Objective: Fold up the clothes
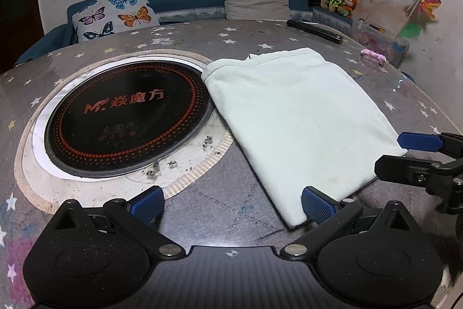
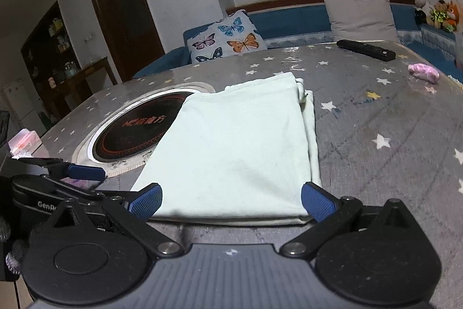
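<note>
On the table (image 1: 260,48), the cooktop (image 1: 127,118) reads "焱魔方".

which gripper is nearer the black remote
Right. The right gripper sits at the folded cloth's near edge facing the remote; the left gripper is further left, near the cooktop.

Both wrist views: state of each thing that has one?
Left tool: open, empty, at the cloth's near left corner.
Right tool: open, empty, fingers astride the cloth's near edge.
Pale green cloth: folded flat in layers, far edge overlapping the cooktop.
Cooktop: set in the table, no glow visible.
Remote: lying flat, far side.
</note>
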The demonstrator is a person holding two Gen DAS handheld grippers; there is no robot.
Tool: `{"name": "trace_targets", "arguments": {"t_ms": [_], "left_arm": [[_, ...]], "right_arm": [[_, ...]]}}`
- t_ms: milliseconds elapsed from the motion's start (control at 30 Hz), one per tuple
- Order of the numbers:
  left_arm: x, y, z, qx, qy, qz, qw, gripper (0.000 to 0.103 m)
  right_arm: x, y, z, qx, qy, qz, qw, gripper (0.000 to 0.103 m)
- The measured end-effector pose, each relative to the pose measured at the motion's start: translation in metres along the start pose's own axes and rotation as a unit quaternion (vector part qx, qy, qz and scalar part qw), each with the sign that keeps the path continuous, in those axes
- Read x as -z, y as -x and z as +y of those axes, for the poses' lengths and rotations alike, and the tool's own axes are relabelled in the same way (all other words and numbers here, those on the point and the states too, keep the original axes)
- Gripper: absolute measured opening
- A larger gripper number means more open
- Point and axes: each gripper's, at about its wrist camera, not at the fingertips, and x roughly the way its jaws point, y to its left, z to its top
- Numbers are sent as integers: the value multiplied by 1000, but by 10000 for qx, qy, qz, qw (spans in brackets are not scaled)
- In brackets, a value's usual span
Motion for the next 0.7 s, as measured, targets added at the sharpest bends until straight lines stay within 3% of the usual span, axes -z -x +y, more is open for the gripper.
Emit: {"name": "trace_targets", "arguments": {"t_ms": [467,700], "left_arm": [[1,0,0,-37,-29,0,10000,103],[1,-1,-1,-54,-13,14,10000,103]], "right_arm": [[4,7,-9,3,-218,18,9998,103],[-11,9,-2,-61,-177,-146,9997,103]]}}
